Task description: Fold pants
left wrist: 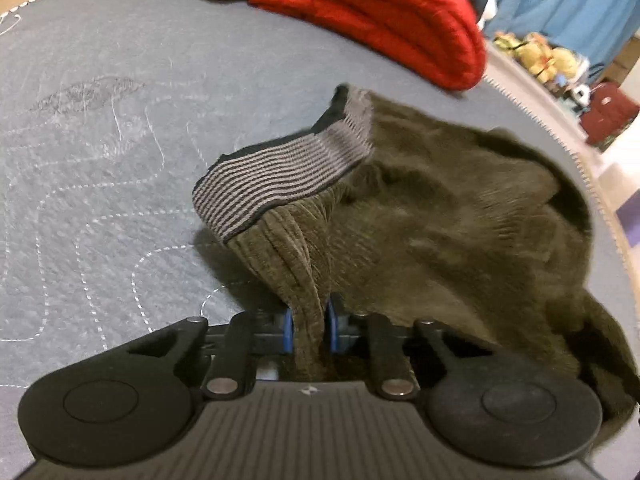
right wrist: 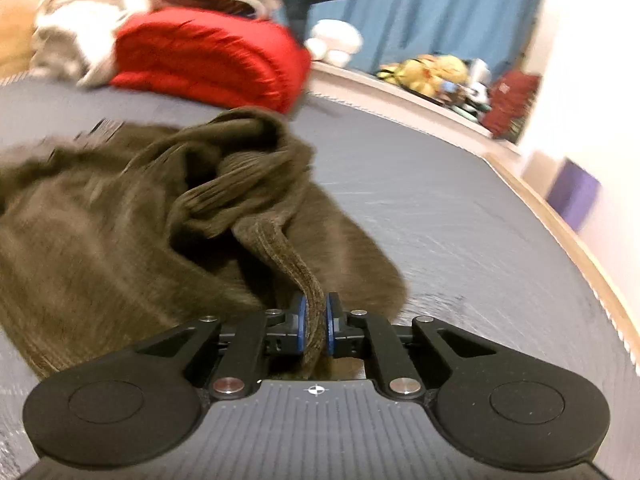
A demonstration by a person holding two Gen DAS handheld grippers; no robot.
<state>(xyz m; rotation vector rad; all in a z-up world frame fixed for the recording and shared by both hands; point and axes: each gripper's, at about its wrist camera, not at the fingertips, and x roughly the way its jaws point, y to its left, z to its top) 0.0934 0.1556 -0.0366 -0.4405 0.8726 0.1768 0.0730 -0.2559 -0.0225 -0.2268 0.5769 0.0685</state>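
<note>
Left wrist view: left gripper [left wrist: 309,326] clamped on a ridge of the brown pants [left wrist: 440,208], fingers [left wrist: 287,326] narrow with cloth pinched between. Pants heaped on the bed [left wrist: 100,160], bulk spreading ahead and right of the fingers, striped waistband [left wrist: 276,178] raised just beyond. Red blanket [left wrist: 380,20] well behind.

Right wrist view: right gripper [right wrist: 316,326] likewise pinching a fold, bulk lying ahead and left. So each grip at an opposite edge, cloth slack between; likely needs spreading apart. Waistband visible only from the left; bare bed to the right only here.
</note>
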